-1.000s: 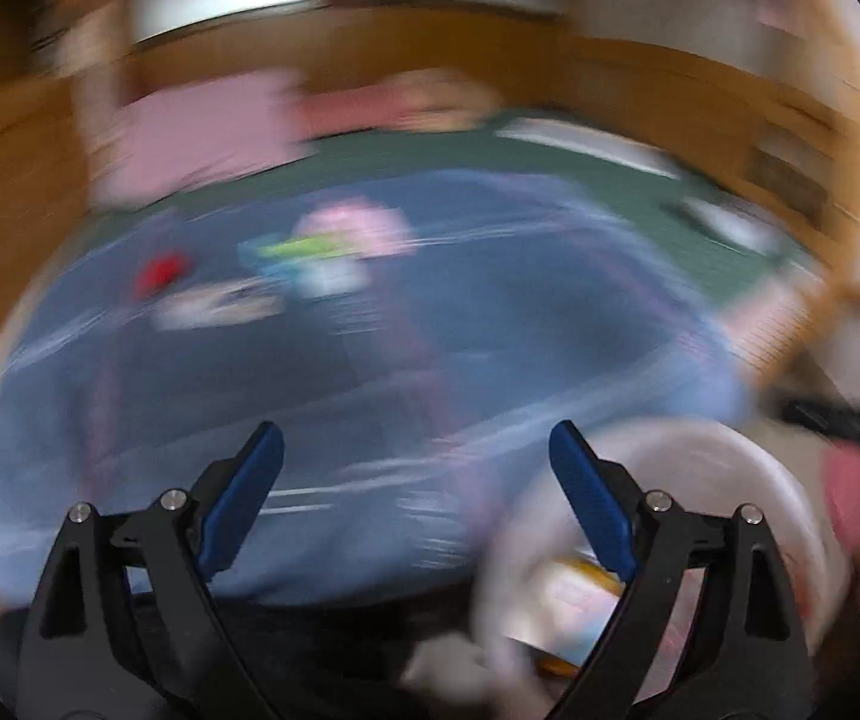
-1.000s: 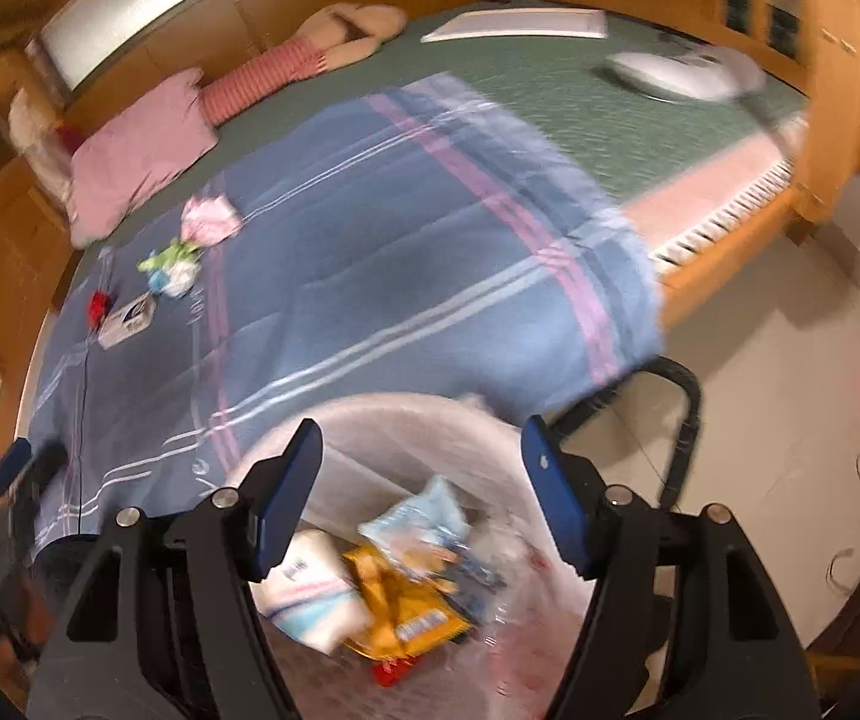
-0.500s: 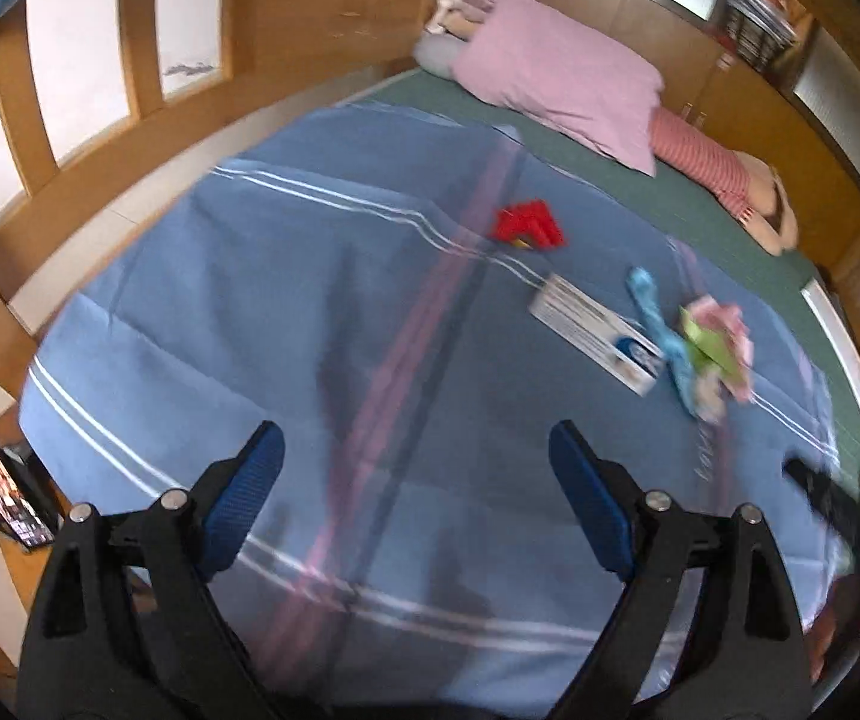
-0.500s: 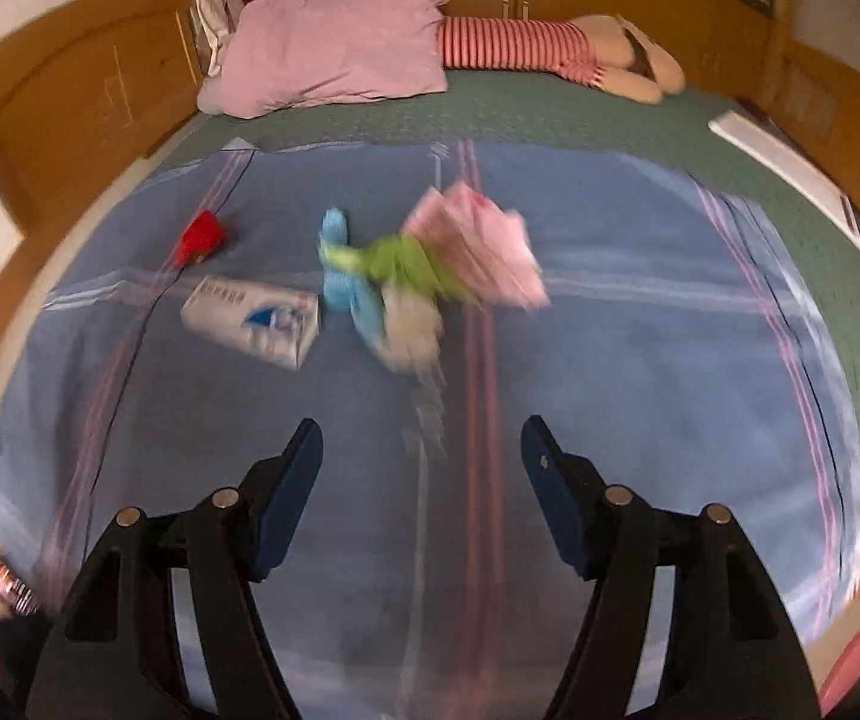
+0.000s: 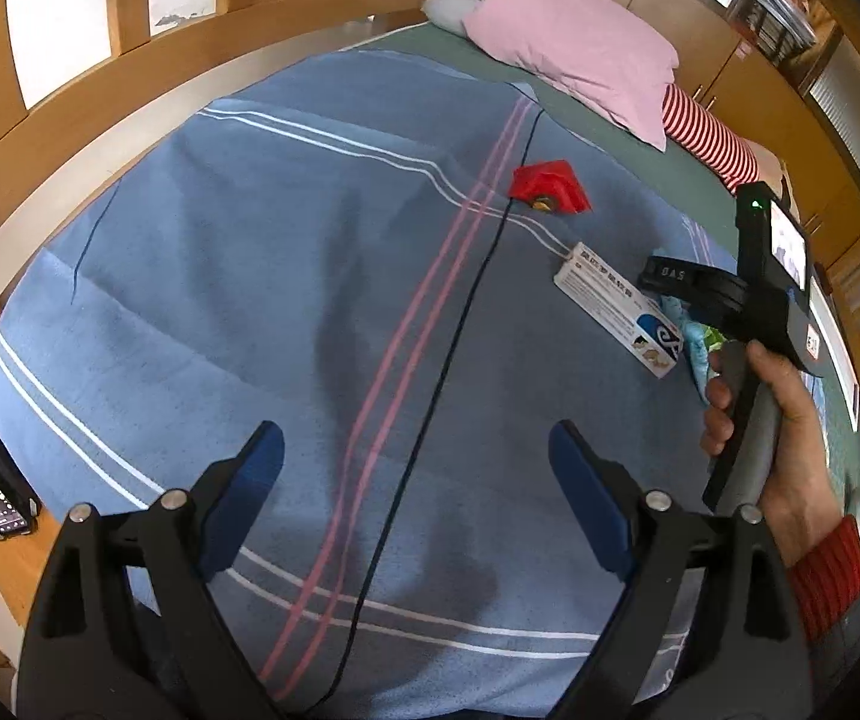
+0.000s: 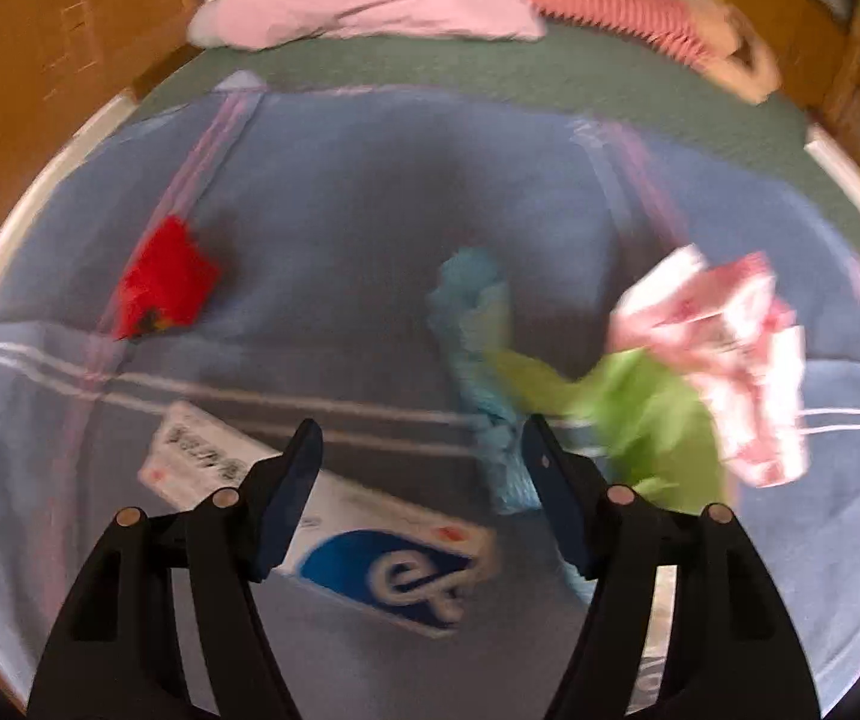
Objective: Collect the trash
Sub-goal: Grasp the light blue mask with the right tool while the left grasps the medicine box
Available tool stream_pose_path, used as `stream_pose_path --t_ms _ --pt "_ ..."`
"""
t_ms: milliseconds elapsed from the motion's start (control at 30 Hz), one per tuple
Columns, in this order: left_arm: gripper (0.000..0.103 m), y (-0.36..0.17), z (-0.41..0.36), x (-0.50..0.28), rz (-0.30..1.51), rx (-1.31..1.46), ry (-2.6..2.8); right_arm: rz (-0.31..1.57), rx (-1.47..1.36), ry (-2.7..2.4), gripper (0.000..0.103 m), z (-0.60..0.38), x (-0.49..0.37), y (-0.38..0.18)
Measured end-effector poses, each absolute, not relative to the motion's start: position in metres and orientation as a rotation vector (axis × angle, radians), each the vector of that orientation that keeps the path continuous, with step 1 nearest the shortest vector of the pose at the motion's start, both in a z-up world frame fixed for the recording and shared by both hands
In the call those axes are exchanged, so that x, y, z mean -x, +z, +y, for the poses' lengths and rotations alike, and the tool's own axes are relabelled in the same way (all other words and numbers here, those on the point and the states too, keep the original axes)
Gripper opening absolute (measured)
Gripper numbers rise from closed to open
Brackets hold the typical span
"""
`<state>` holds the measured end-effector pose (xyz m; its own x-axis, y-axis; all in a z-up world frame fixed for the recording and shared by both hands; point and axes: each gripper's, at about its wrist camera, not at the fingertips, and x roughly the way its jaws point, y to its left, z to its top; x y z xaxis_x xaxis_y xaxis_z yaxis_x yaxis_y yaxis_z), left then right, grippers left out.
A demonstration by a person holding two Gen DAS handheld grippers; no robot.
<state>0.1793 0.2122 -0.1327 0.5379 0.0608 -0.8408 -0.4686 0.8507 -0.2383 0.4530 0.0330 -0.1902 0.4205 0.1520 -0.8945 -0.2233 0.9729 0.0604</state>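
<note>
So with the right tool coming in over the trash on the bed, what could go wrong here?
The right tool, open, is lined up between the white box and the blue wrapper, so it may catch neither cleanly. The green wrapper and pink wrapper overlap, so one could drag the other.

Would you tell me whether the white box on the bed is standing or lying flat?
Lying flat: the white box rests on its broad face on the blanket.

Both tools (image 5: 411, 468) (image 6: 420, 456) agape, angled down.
</note>
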Motion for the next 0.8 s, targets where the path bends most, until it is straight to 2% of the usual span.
stream_pose_path --t_ms 100,200,267,333,467,700,767,800 --pt "0.09 -0.133 0.223 -0.173 0.945 0.522 0.365 1.199 0.106 0.383 0.065 0.047 -0.436 -0.193" --pt "0.09 -0.132 0.235 -0.164 0.931 0.581 0.409 1.399 -0.034 0.647 0.057 0.048 -0.404 -0.196" --pt "0.09 -0.133 0.243 -0.157 0.915 0.624 0.439 1.441 -0.054 0.767 0.057 0.048 -0.382 -0.189" --pt "0.09 -0.134 0.252 -0.15 0.901 0.666 0.48 1.365 -0.026 0.786 0.057 0.04 -0.369 -0.168" --pt "0.09 -0.14 0.252 -0.151 0.918 0.7 0.491 1.054 0.134 0.45 0.058 0.017 -0.39 -0.13" --pt "0.09 -0.145 0.239 -0.166 0.959 0.634 0.441 1.204 0.214 0.226 0.057 0.027 -0.447 -0.201" --pt "0.09 -0.146 0.236 -0.174 0.969 0.627 0.414 1.205 0.174 0.232 0.05 0.024 -0.444 -0.208" --pt "0.09 -0.146 0.235 -0.179 0.975 0.62 0.401 1.198 0.149 0.253 0.032 0.021 -0.439 -0.205"
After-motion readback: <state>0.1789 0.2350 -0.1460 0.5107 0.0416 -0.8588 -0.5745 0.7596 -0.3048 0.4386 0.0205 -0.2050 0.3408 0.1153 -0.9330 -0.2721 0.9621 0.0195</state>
